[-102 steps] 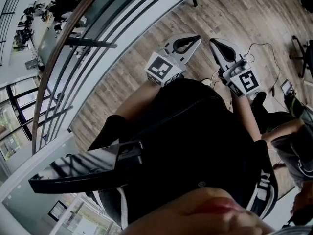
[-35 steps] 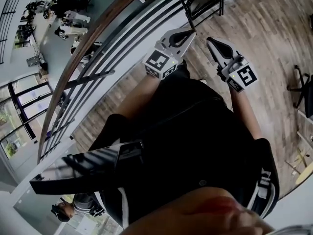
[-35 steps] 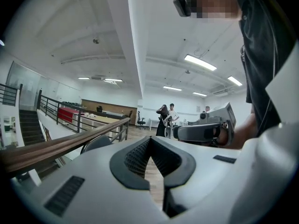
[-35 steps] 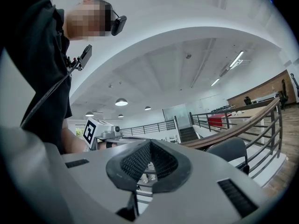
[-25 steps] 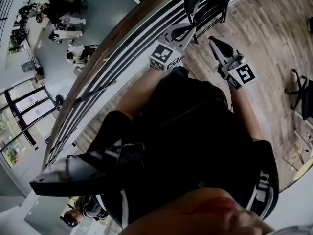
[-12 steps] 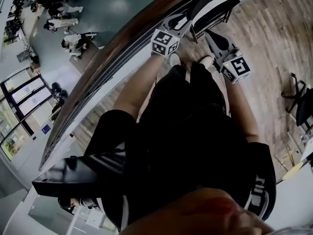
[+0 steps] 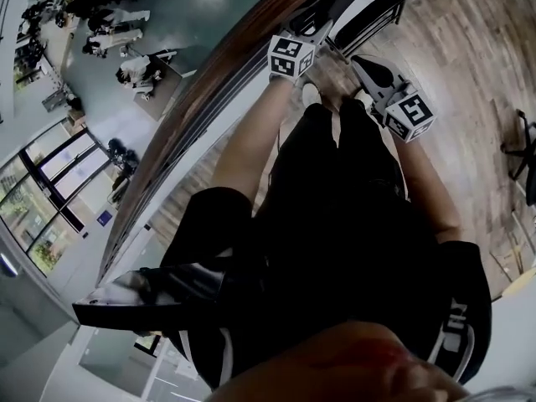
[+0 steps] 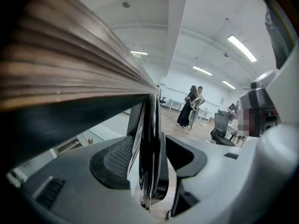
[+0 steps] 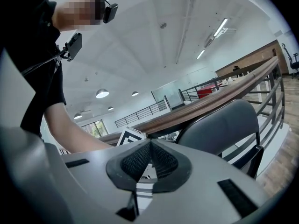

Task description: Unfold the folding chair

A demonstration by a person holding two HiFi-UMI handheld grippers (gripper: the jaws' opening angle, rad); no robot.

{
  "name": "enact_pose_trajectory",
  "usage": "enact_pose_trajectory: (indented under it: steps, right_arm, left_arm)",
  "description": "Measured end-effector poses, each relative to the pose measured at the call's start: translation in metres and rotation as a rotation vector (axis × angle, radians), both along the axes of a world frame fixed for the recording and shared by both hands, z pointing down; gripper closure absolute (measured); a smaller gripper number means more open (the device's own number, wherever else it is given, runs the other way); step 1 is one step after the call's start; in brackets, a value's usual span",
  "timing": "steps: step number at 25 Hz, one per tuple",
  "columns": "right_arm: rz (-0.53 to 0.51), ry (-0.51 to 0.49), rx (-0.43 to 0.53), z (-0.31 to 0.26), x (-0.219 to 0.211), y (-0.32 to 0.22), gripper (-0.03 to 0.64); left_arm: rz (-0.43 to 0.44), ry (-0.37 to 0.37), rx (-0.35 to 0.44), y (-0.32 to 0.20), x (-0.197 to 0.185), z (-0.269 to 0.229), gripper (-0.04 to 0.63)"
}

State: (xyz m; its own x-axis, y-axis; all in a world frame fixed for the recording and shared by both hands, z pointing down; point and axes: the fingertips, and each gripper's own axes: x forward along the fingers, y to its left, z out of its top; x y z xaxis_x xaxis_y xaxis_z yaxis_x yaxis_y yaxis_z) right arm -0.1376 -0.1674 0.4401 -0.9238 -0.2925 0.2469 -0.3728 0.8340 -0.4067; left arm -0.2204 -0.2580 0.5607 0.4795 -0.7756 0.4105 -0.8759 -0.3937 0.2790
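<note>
Reaching for the folding chair (image 9: 219, 129), which stands folded against the railing (image 7: 219, 105), tucked under the wooden handrail (image 9: 210, 104).

From where I stand, the left gripper (image 8: 148, 171) has its jaws apart, straddling the chair's black frame tube (image 8: 150, 139) but not visibly pinched on it. The right gripper (image 9: 148, 164) hangs just short of the backrest with its pads pressed together on nothing. The worry is a pull made before the left jaws bite. The smooth round tube could slip out, or the whole chair could scrape along the railing and tip instead of opening, with no second hold to steady it. The chair itself looks flat and closed, with a grey padded back, a thin glossy black frame and its legs on the wood floor (image 7: 469, 32).
</note>
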Motion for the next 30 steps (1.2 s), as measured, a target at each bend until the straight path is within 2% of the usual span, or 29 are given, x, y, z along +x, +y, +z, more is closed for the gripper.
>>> enact_pose_trajectory:
  steps: [6, 9, 13, 18, 26, 30]
  right_arm:
    - [0.022, 0.002, -0.031, 0.010, 0.010, 0.000, 0.609]
    - [0.038, 0.004, -0.042, 0.014, 0.015, -0.001, 0.609]
    - [0.061, 0.006, -0.051, 0.020, 0.020, -0.003, 0.609]
    - [0.171, 0.076, -0.100, 0.032, 0.029, -0.008, 0.609]
    - [0.441, 0.097, -0.362, 0.095, 0.084, -0.032, 0.609]
    - [0.551, 0.179, -0.462, 0.133, 0.107, -0.042, 0.607]
  left_arm:
    - [0.024, 0.008, 0.010, -0.023, 0.011, -0.003, 0.390]
    - [0.050, 0.004, 0.016, -0.027, 0.017, -0.005, 0.462]
    - [0.064, -0.022, 0.012, -0.027, 0.018, -0.005, 0.469]
    - [0.091, -0.035, 0.032, -0.012, 0.031, -0.017, 0.471]
    - [0.119, -0.026, 0.031, 0.016, 0.090, -0.016, 0.476]
    - [0.135, -0.036, 0.032, 0.020, 0.103, -0.022, 0.477]
